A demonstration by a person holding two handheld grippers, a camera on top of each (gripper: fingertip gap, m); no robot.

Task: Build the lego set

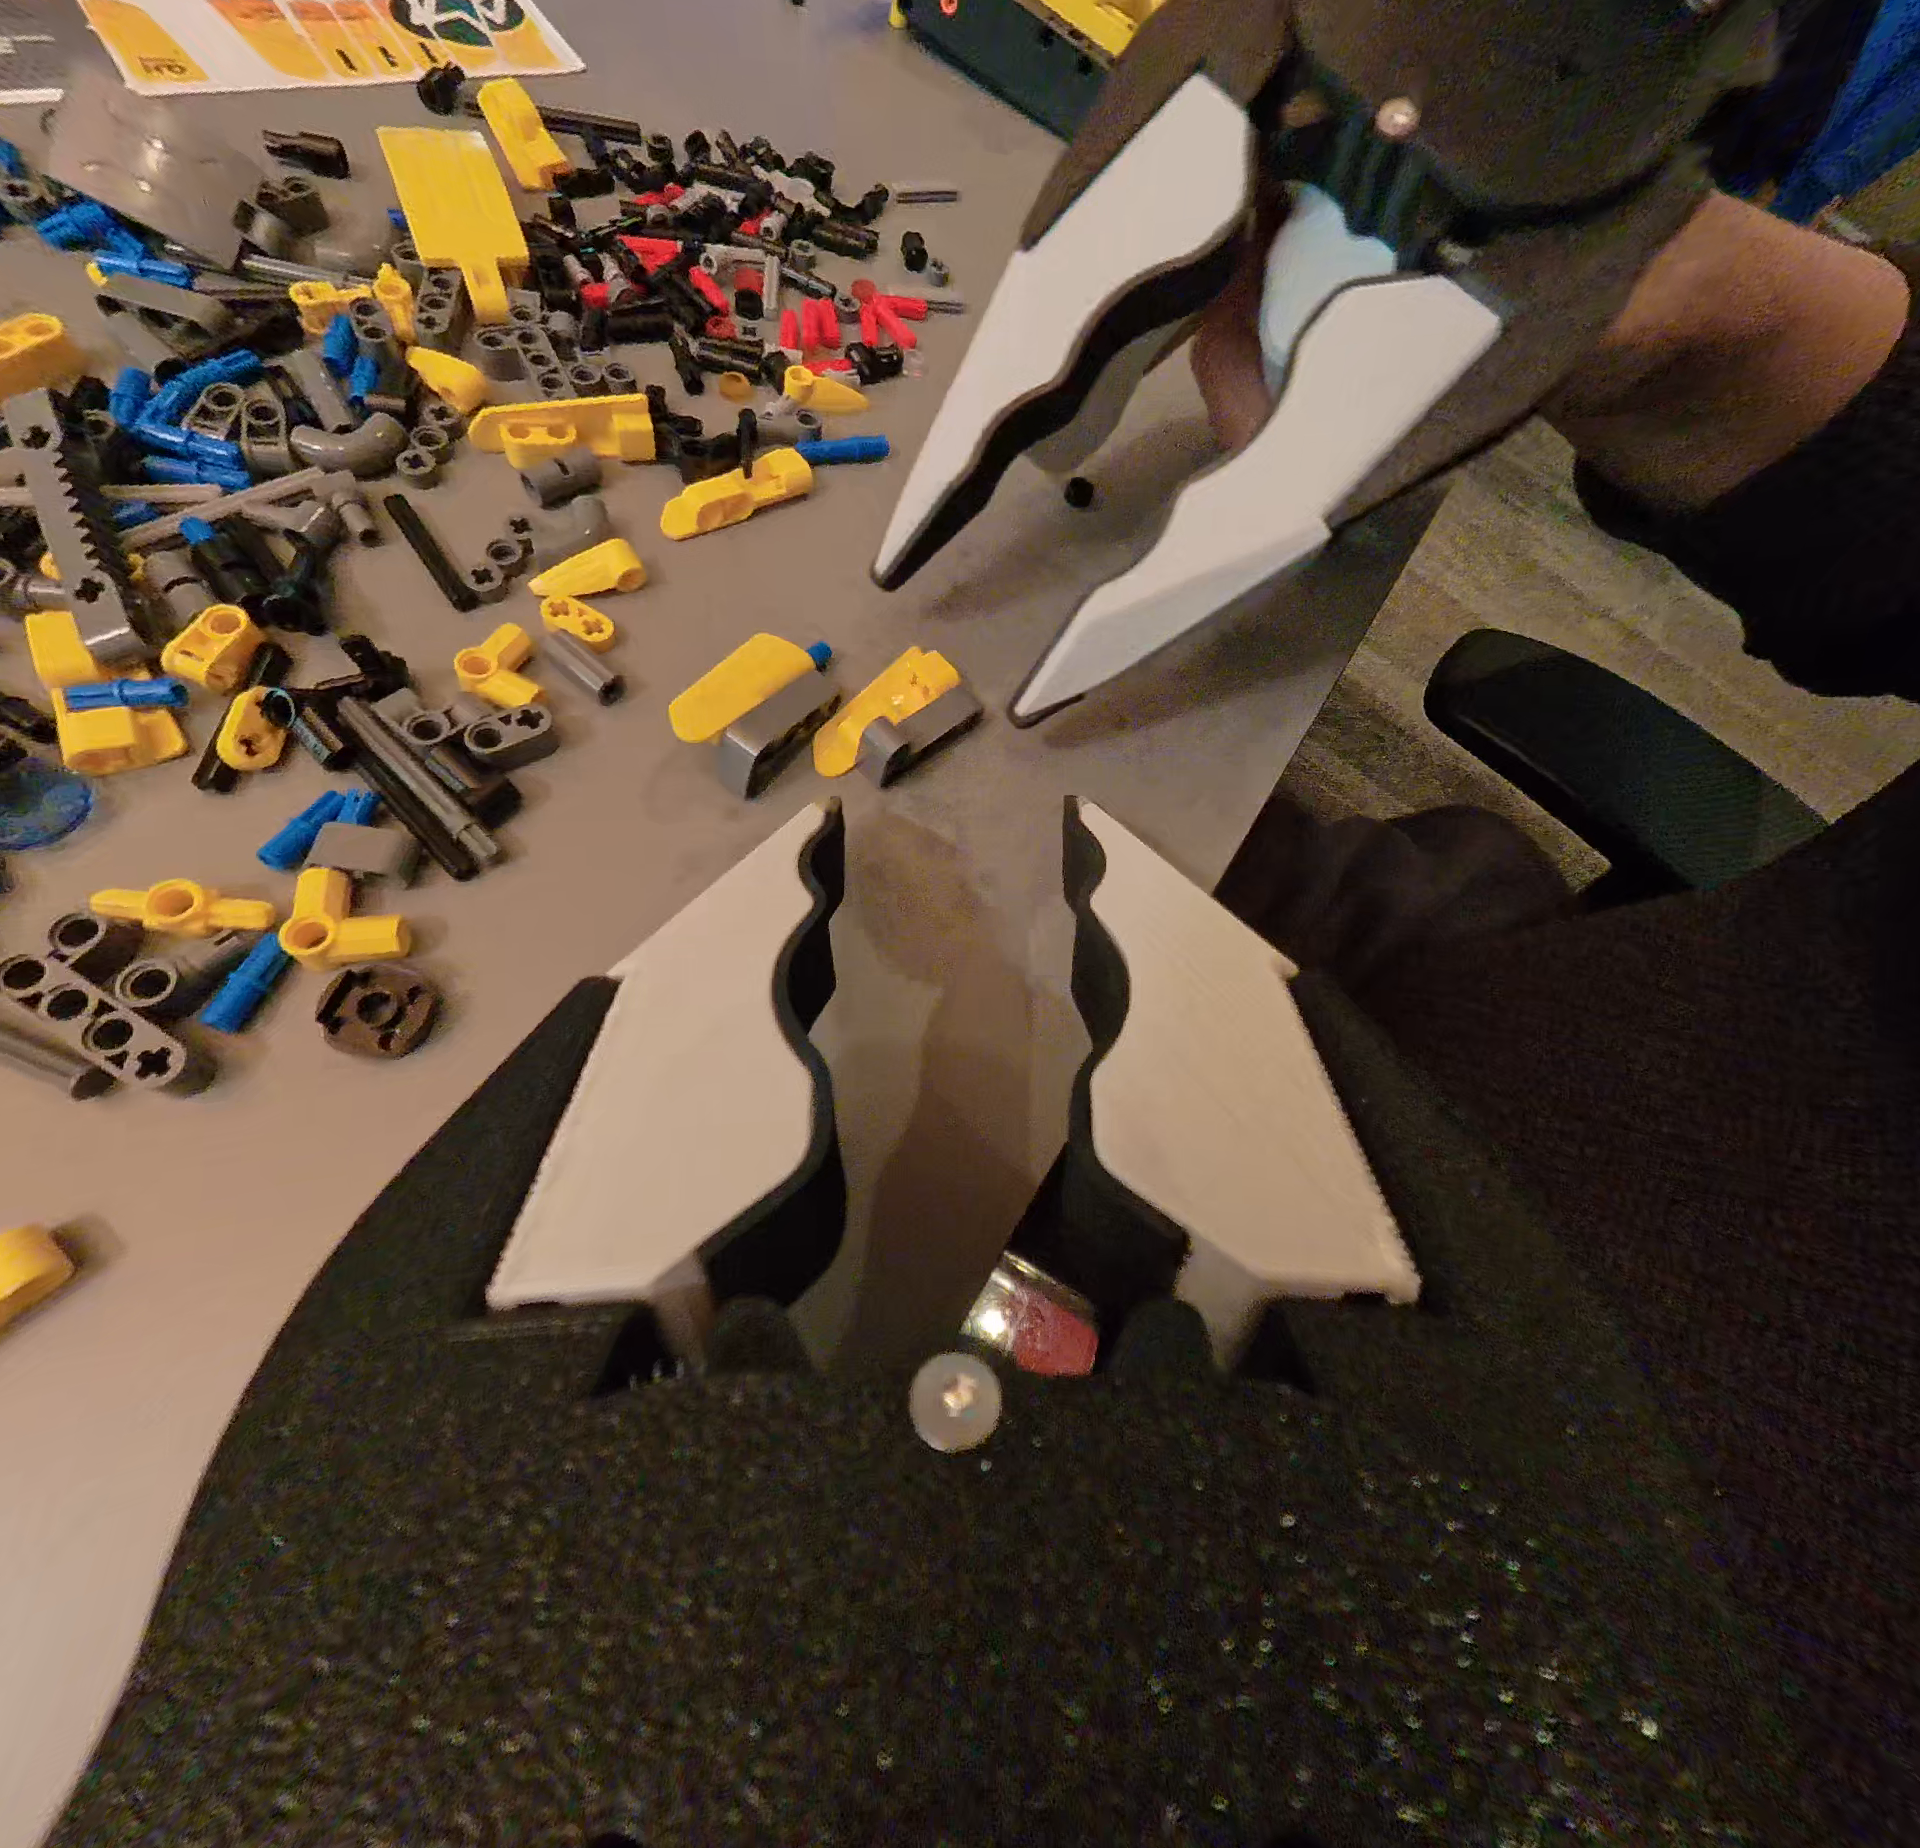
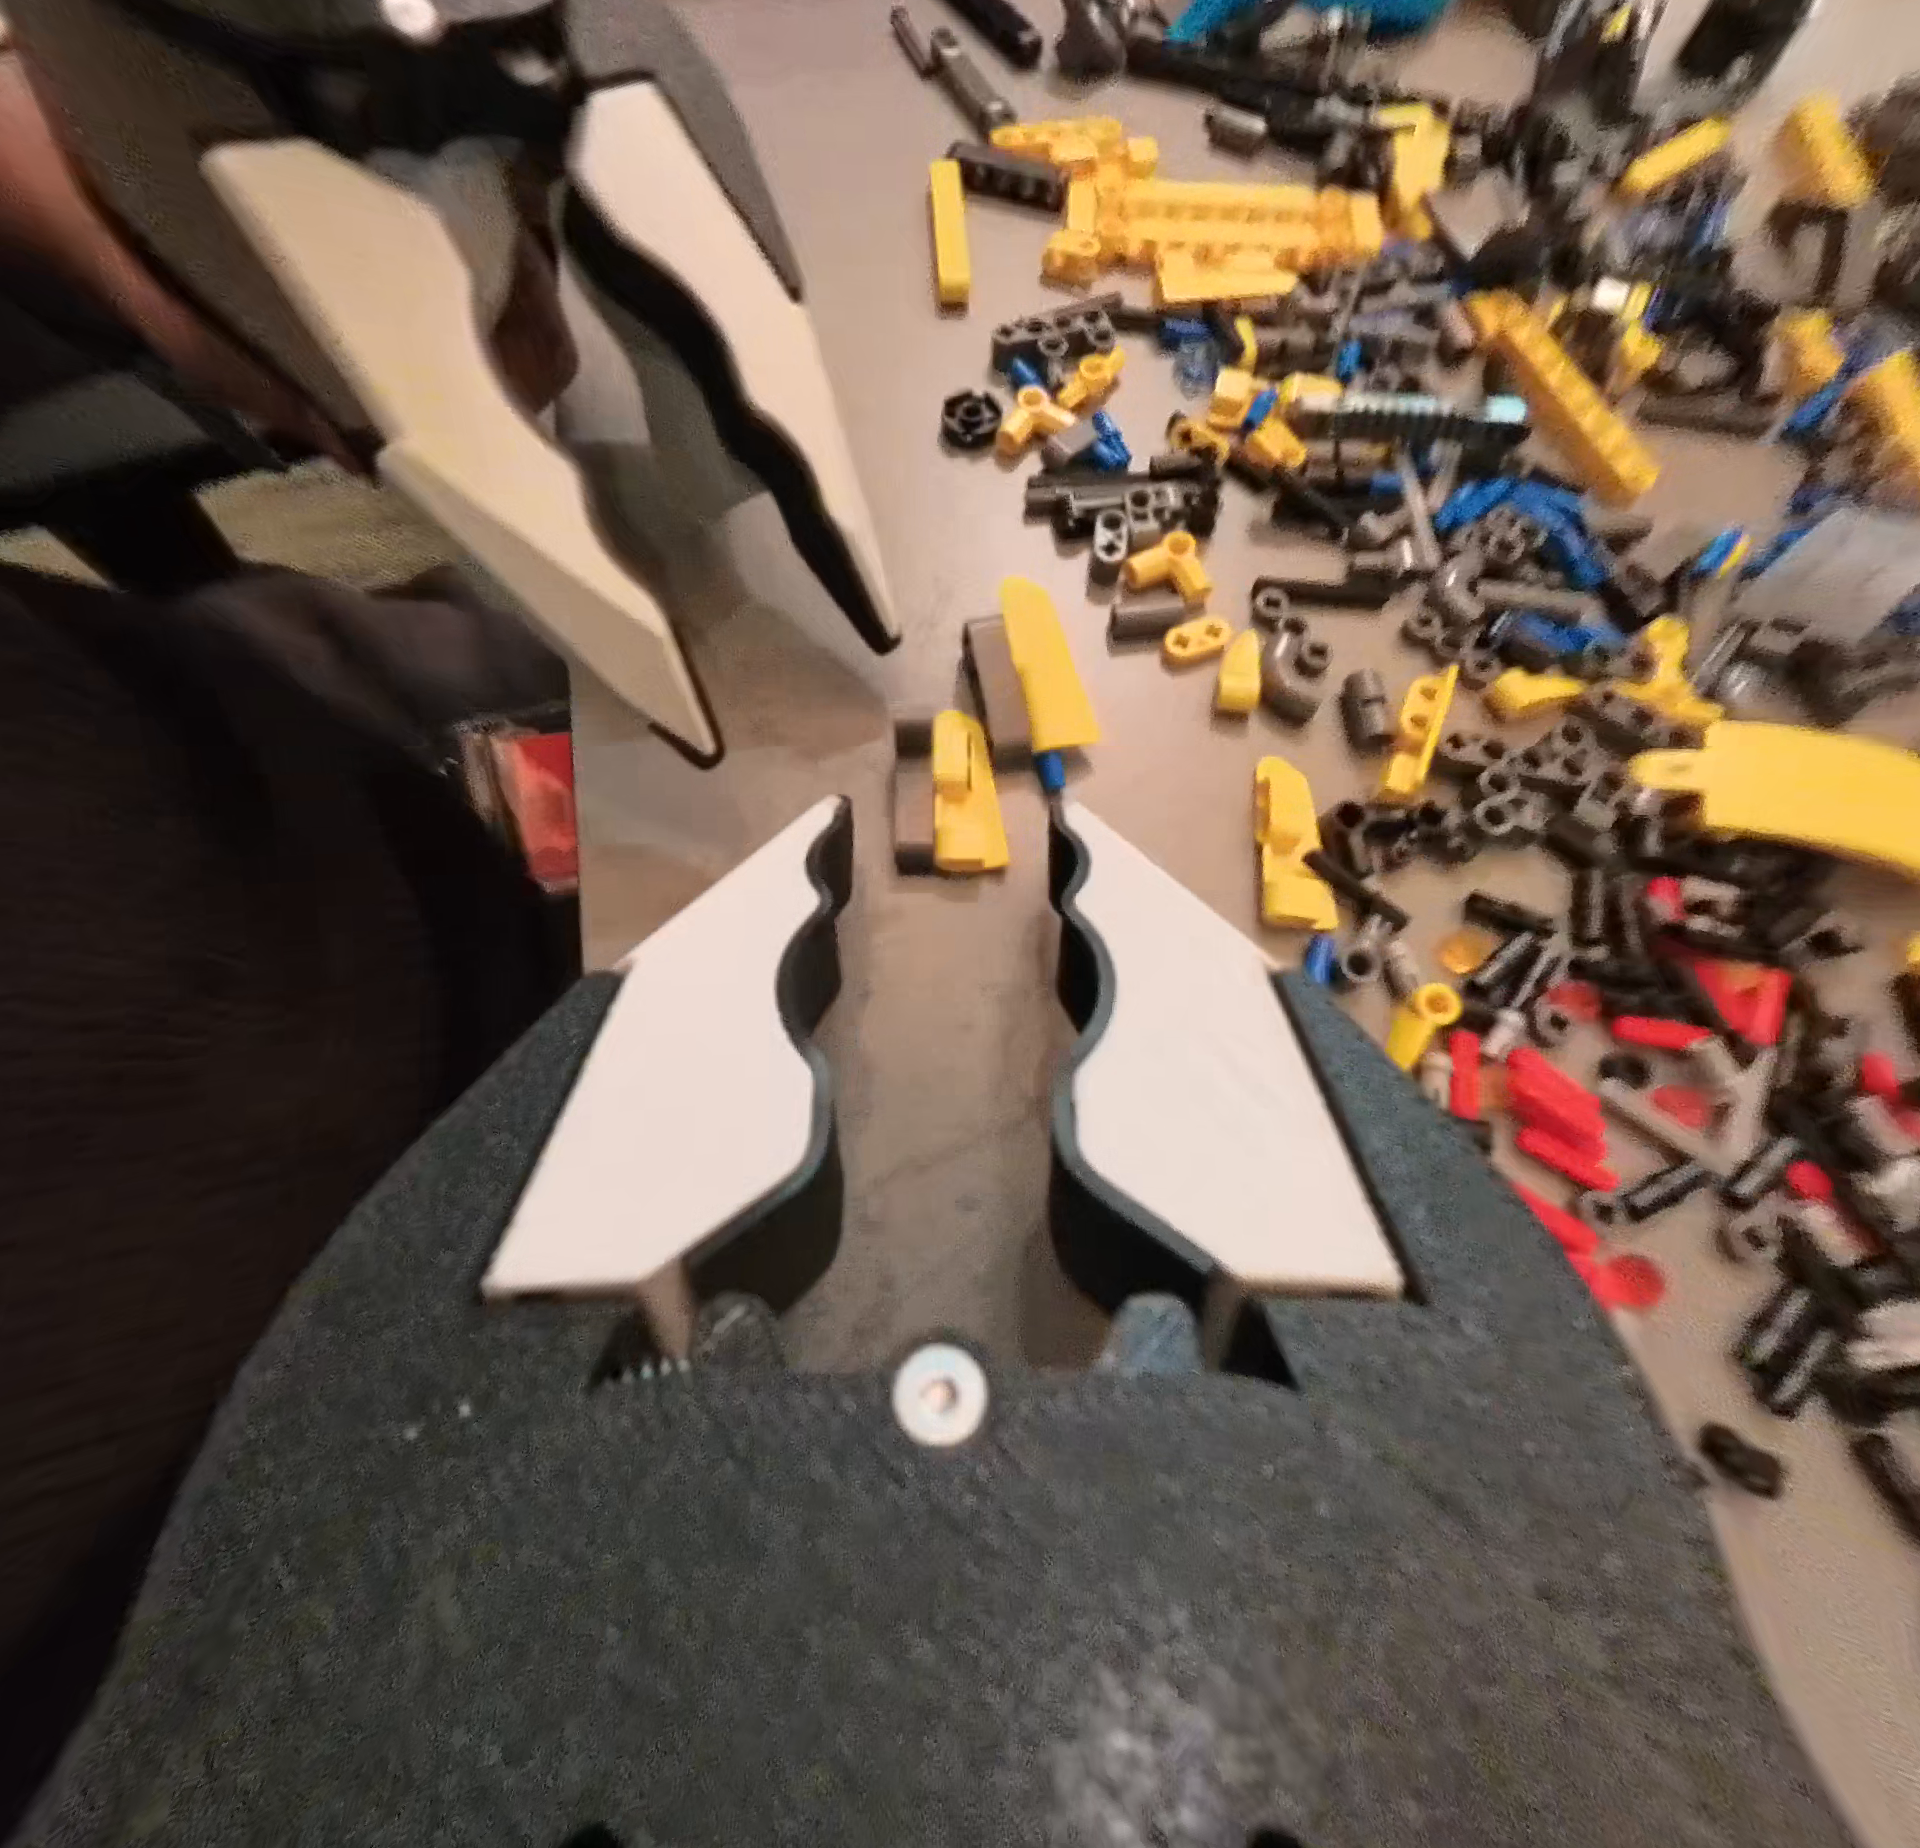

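I hold my left gripper (image 1: 951,811) low over the grey table (image 1: 1122,780) near its edge, jaws standing moderately apart and empty, nothing between the pale fingers but bare tabletop. Just ahead of my tips lie two small built-up pieces side by side: a yellow curved plastic shell on a grey block with a blue pin at its end (image 1: 753,709), and a second yellow-and-grey curved piece (image 1: 899,712) close beside it. Neither is touched by me. My right gripper (image 2: 951,816) comes at the same pair from the other side, jaws likewise parted wide enough to take a piece and holding nothing; in its own view the smaller yellow-and-grey piece sits just beyond the gap between its tips, and the blue pin of the longer one lies right by its right fingertip (image 2: 1065,822), though I cannot tell whether they touch. As for what is made, these two little assemblies are joined up, and a larger yellow and black built model (image 1: 1029,1) stands at the far edge of the table beside a printed instruction sheet (image 1: 312,22). A great scatter of loose yellow, black, grey, blue and red plastic building pieces (image 1: 499,364) lies unsorted across the table, so I judge much remains unbuilt.
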